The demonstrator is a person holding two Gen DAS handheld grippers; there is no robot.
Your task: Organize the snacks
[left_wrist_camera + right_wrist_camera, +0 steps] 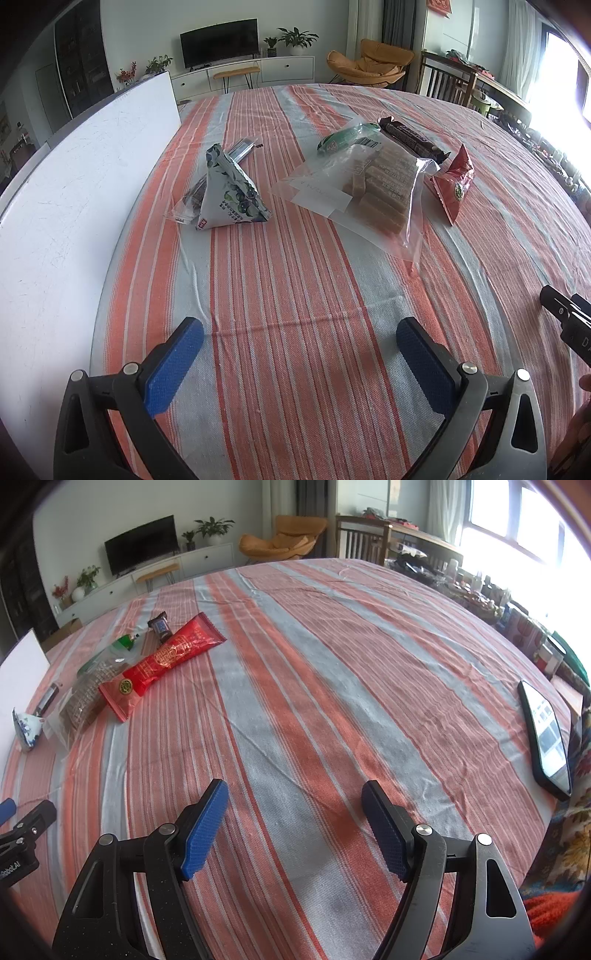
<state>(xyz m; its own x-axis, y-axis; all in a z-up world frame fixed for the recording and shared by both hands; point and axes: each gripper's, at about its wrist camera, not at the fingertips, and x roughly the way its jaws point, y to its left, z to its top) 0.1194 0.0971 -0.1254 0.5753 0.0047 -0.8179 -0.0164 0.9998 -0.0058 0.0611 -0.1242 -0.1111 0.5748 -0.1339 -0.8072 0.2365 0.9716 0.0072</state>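
Several snacks lie on the striped tablecloth [295, 280]. A blue-and-white triangular pouch [231, 192] sits left of a clear bag of tan bars [373, 184]. Behind them lie a green packet [343, 138], a dark chocolate bar [410, 140] and a red packet [452, 181]. In the right wrist view the red packet [166, 662] lies far left beside the clear bag [88, 698]. My left gripper [299, 332] is open and empty, short of the snacks. My right gripper [293, 794] is open and empty over bare cloth.
A white board [74, 177] lies along the table's left side. A phone [545, 734] lies near the right edge. A TV, a cabinet, plants and an orange chair stand beyond the table's far edge.
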